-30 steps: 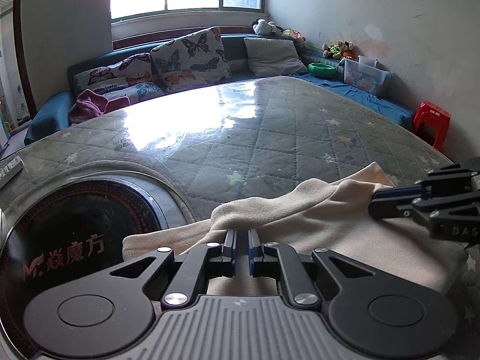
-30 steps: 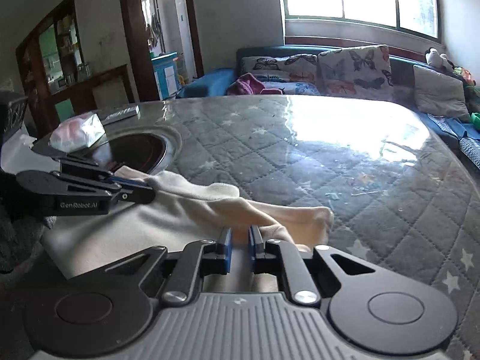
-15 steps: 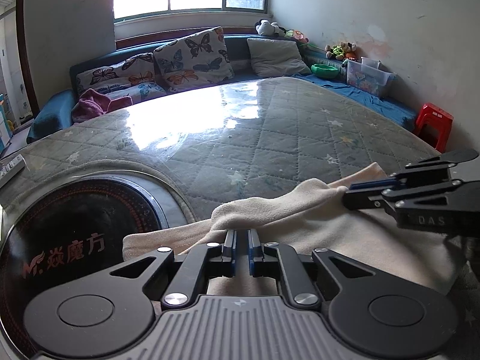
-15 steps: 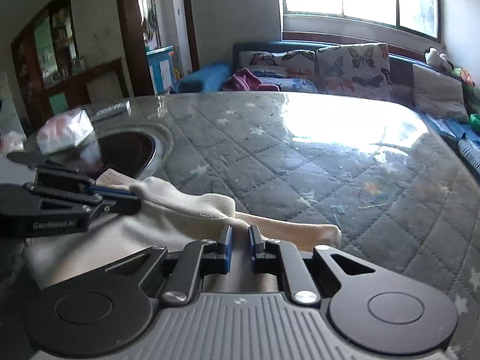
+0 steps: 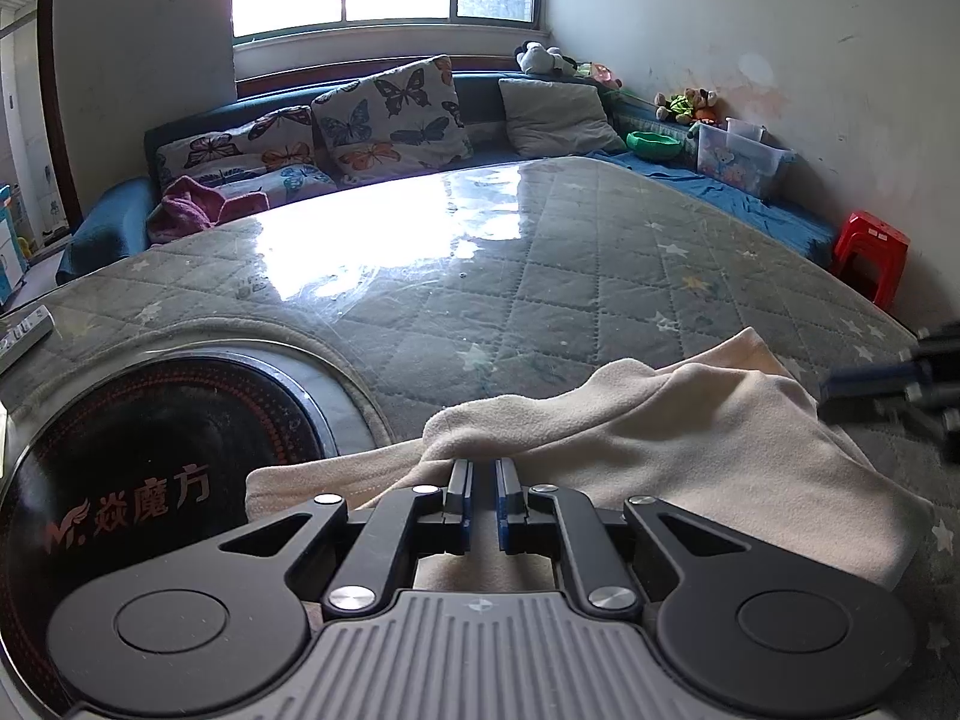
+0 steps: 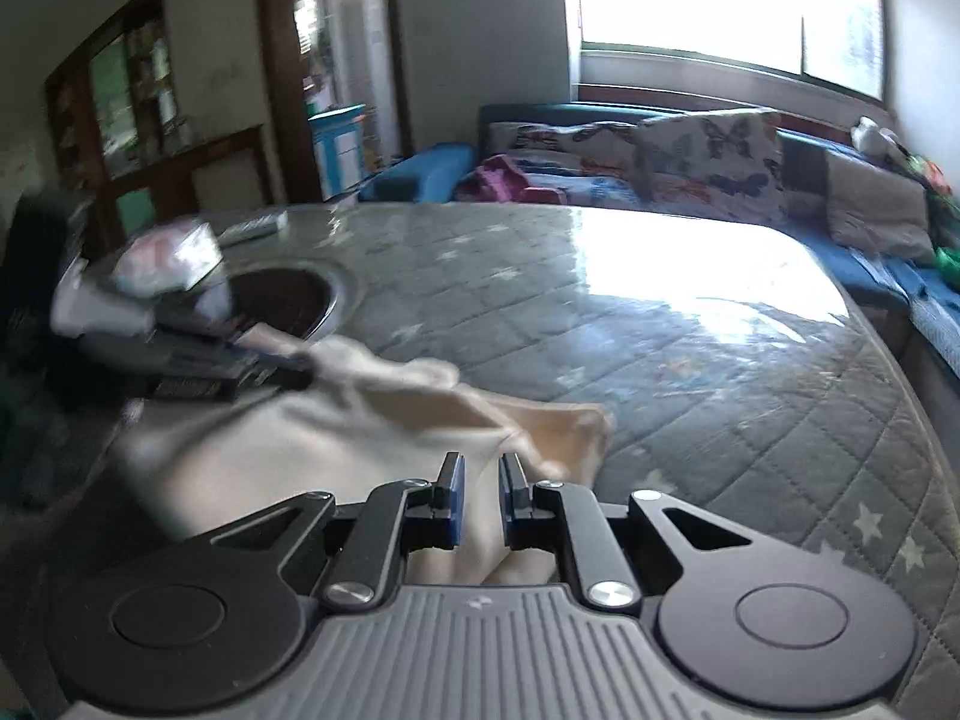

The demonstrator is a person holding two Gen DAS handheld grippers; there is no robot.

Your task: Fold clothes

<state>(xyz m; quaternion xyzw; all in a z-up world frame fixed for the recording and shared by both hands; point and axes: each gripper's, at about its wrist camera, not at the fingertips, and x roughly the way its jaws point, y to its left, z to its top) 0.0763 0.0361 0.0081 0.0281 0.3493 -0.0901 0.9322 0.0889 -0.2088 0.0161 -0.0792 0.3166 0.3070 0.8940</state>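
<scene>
A cream fleece garment (image 5: 690, 438) lies crumpled at the near edge of the quilted grey table (image 5: 540, 276). My left gripper (image 5: 483, 468) is shut on a fold of its near edge, beside the round cooker. In the left wrist view my right gripper (image 5: 888, 384) shows blurred at the far right, past the garment's right side. In the right wrist view, my right gripper (image 6: 480, 462) is shut on the garment (image 6: 336, 438), with cloth bunched between its blue pads. The left gripper (image 6: 240, 360) appears there blurred at the cloth's far left corner.
A round black induction cooker (image 5: 150, 438) is set into the table at the left, with a remote (image 5: 24, 330) beyond it and a tissue pack (image 6: 168, 258) nearby. A sofa with butterfly cushions (image 5: 390, 114) runs behind the table. A red stool (image 5: 870, 252) stands at the right.
My right gripper has swung out to the right, away from the left one, and its view is now motion-blurred. The left gripper has stayed put, still gripping the cloth.
</scene>
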